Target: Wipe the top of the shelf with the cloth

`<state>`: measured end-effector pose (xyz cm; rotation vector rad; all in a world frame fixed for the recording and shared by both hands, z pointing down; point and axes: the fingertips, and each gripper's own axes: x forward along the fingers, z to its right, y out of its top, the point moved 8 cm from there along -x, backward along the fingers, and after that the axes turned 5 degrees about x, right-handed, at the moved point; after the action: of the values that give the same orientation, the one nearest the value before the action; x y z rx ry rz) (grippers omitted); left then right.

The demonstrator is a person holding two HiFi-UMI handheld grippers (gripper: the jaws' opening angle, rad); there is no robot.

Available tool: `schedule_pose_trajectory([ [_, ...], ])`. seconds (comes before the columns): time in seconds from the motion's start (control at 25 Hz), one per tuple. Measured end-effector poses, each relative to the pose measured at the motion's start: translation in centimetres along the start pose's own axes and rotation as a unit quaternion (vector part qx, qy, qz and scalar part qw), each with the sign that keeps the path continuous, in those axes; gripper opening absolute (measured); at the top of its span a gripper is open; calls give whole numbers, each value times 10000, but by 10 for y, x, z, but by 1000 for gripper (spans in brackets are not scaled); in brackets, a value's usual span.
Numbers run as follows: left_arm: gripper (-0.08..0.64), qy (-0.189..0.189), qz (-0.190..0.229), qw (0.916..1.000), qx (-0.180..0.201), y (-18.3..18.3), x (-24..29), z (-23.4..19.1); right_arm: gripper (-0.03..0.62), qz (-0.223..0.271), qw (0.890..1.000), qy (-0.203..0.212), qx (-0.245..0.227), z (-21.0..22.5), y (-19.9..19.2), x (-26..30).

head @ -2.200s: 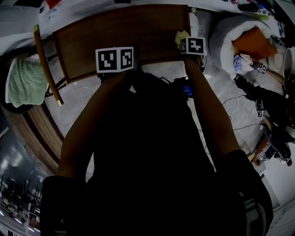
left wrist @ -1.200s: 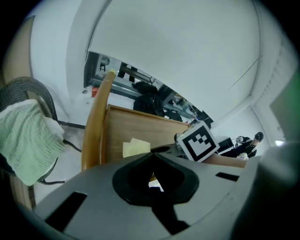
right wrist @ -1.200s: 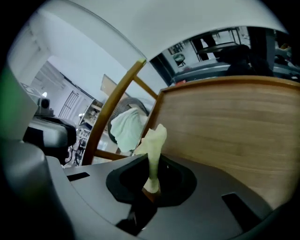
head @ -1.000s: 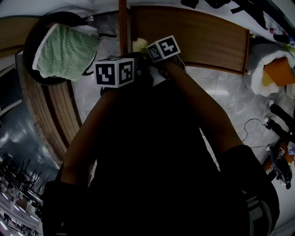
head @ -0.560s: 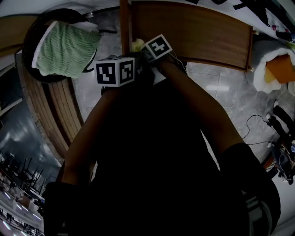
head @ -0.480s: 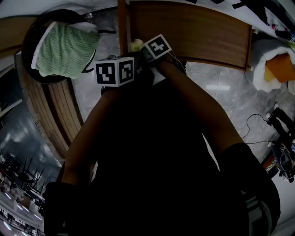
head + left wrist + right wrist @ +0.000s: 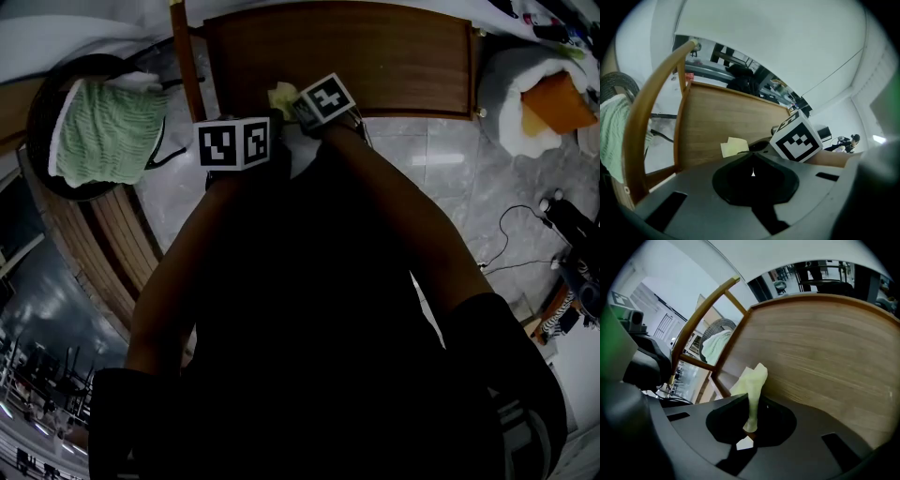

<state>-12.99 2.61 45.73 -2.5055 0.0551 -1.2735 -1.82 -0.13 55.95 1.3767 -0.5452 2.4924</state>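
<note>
The shelf top [image 7: 356, 56] is a brown wooden board at the top of the head view. A pale yellow cloth [image 7: 752, 383] lies on its near left part, pinched in my right gripper [image 7: 751, 427], which is shut on it. In the head view the cloth [image 7: 281, 97] peeks out just left of the right gripper's marker cube [image 7: 323, 99]. My left gripper [image 7: 753, 157] hangs just left of the right one, off the shelf's front edge, its jaws closed with nothing between them. The left gripper view shows the shelf top [image 7: 726, 126] and the cloth [image 7: 733, 146] ahead.
A curved wooden rail [image 7: 186, 58] stands at the shelf's left end. Left of it a dark round basket holds a green knitted fabric [image 7: 98, 131]. A white bag with an orange thing [image 7: 553, 98] sits on the tiled floor to the right, with cables [image 7: 511, 239] nearby.
The right gripper with the cloth has moved from the shelf's right part to its left part. The left gripper has stayed beside it at the front edge.
</note>
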Motion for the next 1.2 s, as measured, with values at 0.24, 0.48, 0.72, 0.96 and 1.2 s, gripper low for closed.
schedule_pose_trajectory([
  [0.24,11,-176,-262,9994,162,14,45,38,41,227,9993,-136,275,57,-25,-37],
  [0.48,11,-304,-387,9985,248,27,82,73,41,150,9972,-280,682,109,-54,-80],
  [0.72,11,-364,-491,9976,318,36,114,98,41,234,9951,-382,880,158,-75,-122],
  [0.96,11,-369,-398,9980,322,50,129,120,41,217,9943,-437,944,204,-94,-158],
  [1.2,11,-314,-379,9982,336,53,137,134,41,179,9947,-515,873,227,-106,-175],
])
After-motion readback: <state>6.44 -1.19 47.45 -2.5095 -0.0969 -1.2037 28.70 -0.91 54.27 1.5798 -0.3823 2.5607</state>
